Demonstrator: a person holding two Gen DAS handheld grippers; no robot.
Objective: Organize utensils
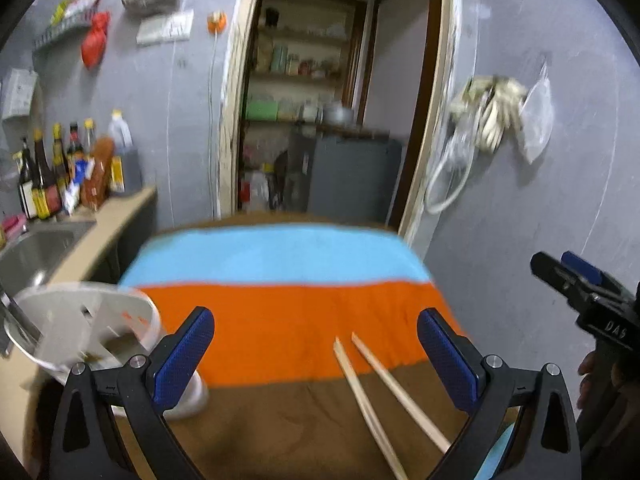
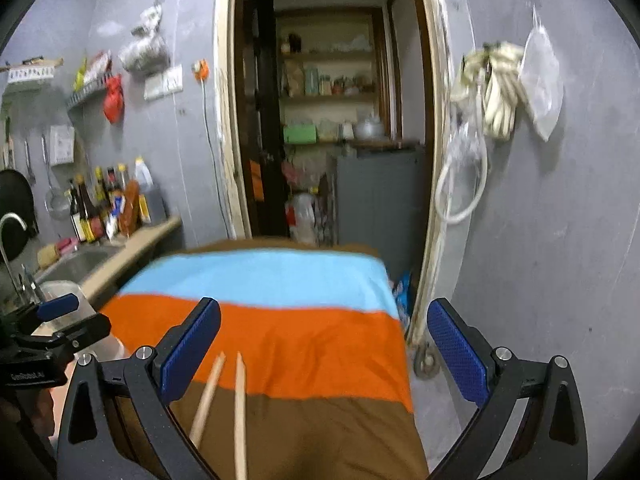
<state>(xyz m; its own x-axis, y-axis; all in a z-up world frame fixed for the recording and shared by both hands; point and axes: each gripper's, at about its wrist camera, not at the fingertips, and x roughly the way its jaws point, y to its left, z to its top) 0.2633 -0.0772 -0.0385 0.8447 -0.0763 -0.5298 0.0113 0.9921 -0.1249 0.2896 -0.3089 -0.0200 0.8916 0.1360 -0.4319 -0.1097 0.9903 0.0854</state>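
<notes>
Two wooden chopsticks (image 1: 384, 392) lie side by side on the striped cloth (image 1: 280, 320), across the orange and brown bands. They also show in the right wrist view (image 2: 228, 400). My left gripper (image 1: 316, 360) is open and empty, above the cloth, with the chopsticks just inside its right finger. My right gripper (image 2: 324, 352) is open and empty; the chopsticks lie near its left finger. A white holder with slots (image 1: 86, 328) stands at the table's left edge, by my left finger.
A sink (image 1: 36, 248) and counter with sauce bottles (image 1: 68, 172) lie to the left. An open doorway (image 1: 320, 120) with shelves is beyond the table. A grey wall with hanging bags (image 1: 500, 116) is on the right. The right gripper's body (image 1: 588, 300) shows at the far right.
</notes>
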